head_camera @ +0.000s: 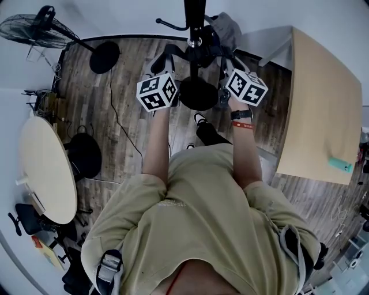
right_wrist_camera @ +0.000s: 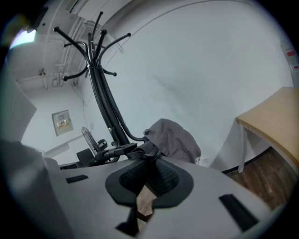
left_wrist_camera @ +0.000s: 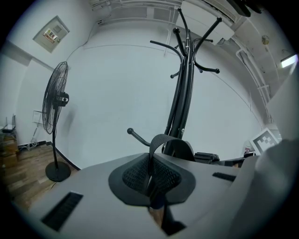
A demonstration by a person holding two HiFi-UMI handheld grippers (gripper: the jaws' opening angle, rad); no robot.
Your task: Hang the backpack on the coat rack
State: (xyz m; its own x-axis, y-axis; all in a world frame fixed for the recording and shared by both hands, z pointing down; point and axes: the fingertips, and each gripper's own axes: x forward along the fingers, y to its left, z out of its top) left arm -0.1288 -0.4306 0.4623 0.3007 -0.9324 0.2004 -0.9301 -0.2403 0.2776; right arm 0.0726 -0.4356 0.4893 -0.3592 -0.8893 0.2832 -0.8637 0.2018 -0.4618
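The grey backpack [head_camera: 226, 27] hangs up against the black coat rack [head_camera: 195, 17], just right of its pole. In the right gripper view the backpack [right_wrist_camera: 174, 139] bulges right beyond my jaws, next to a low curved hook [right_wrist_camera: 130, 136]; whether it rests on that hook I cannot tell. My right gripper [right_wrist_camera: 148, 173] is shut on a black strap [right_wrist_camera: 140, 153] of the backpack. The left gripper [left_wrist_camera: 152, 176] is shut on another black strap [left_wrist_camera: 159, 140], which loops up in front of the coat rack [left_wrist_camera: 183, 84]. A low ball-ended hook [left_wrist_camera: 132, 133] stands free left of it.
The rack's round base [head_camera: 198, 93] lies between my two grippers [head_camera: 167, 60] [head_camera: 228, 62]. A wooden table [head_camera: 323, 109] is at the right, a round table [head_camera: 46, 167] at the left. A standing fan [left_wrist_camera: 55, 100] and its cable [head_camera: 118, 121] are to the left.
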